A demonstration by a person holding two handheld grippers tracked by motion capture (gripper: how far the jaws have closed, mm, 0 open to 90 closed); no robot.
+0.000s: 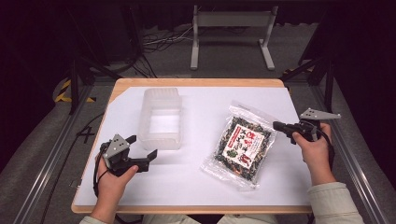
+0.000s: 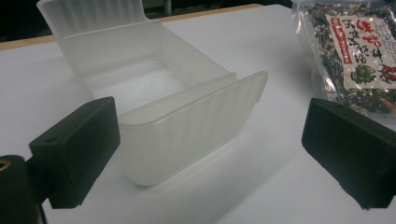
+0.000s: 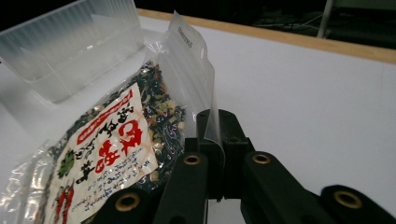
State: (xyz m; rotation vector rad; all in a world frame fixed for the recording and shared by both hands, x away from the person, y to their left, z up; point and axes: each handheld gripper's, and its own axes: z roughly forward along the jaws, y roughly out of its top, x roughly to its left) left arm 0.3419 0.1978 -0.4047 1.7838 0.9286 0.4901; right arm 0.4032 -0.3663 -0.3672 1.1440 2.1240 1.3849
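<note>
A clear plastic bag (image 1: 241, 144) of dark dried food with a red and white label lies on the white table sheet, right of centre. My right gripper (image 1: 277, 125) is shut on the bag's clear right edge (image 3: 211, 122), which stands pinched between the jaws in the right gripper view. A translucent plastic bin (image 1: 161, 119) stands empty left of centre. My left gripper (image 1: 141, 148) is open at the front left, just short of the bin's near wall (image 2: 196, 126), with nothing between its fingers (image 2: 77, 151).
The white sheet (image 1: 196, 182) covers most of the wooden table (image 1: 196, 82). Aluminium rails (image 1: 51, 154) run along both sides of the table. A metal stand (image 1: 231, 28) and cables lie on the floor beyond the far edge.
</note>
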